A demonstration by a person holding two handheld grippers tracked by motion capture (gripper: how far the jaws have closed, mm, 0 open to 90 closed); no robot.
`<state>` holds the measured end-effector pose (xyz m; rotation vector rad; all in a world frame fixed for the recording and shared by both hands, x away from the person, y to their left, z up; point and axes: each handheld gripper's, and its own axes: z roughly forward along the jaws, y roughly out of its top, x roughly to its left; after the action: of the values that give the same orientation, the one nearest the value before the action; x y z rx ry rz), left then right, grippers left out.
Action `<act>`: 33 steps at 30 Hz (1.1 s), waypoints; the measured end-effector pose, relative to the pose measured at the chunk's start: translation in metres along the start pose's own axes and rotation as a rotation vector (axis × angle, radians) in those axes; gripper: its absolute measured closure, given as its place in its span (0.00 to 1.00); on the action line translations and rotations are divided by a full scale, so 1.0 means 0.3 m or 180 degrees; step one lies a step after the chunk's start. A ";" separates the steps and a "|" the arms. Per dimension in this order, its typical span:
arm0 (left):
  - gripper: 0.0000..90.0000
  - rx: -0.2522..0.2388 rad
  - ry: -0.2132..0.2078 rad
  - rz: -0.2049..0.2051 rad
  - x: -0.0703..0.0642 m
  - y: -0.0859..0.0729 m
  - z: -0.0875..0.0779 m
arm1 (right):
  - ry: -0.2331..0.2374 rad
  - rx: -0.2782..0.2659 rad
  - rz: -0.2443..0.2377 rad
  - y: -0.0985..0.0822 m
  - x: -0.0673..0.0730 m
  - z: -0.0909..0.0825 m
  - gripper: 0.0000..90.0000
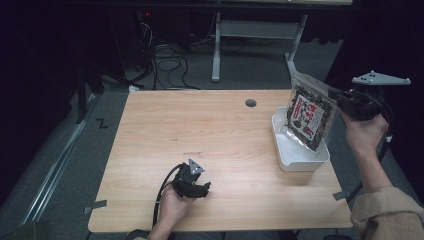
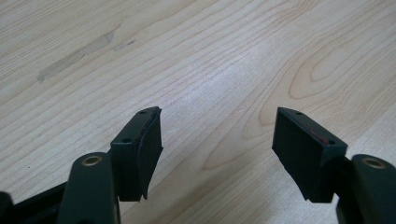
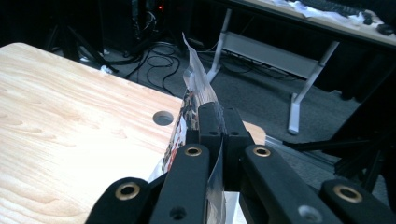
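My right gripper (image 1: 336,96) pinches one snack bag (image 1: 309,115) over one white tray (image 1: 300,152) — jaws clamped tight on its edge. My left gripper (image 2: 217,140) rests on the table (image 1: 200,130) — jaws apart, nothing between them.

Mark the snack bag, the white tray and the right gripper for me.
snack bag (image 1: 307,116), high view, on its printed front.
white tray (image 1: 300,161), high view, on its near rim.
right gripper (image 3: 219,121), right gripper view, at the jaw tips clamped on the bag's edge.
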<state>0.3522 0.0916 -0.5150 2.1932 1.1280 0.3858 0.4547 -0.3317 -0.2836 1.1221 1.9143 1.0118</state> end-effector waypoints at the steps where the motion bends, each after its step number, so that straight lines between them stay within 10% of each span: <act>1: 0.37 0.0000 -0.0001 0.0000 0.000 0.000 -0.002 | 0.0021 0.0002 0.0012 -0.007 0.004 0.004 1.00; 33: 0.37 0.0009 -0.0008 -0.0007 -0.003 -0.002 0.000 | 0.0374 0.0189 0.0052 -0.170 0.008 -0.007 0.98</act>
<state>0.3513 0.0910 -0.5153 2.1942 1.1302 0.3808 0.4332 -0.3467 -0.3274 1.1357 2.0428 1.0569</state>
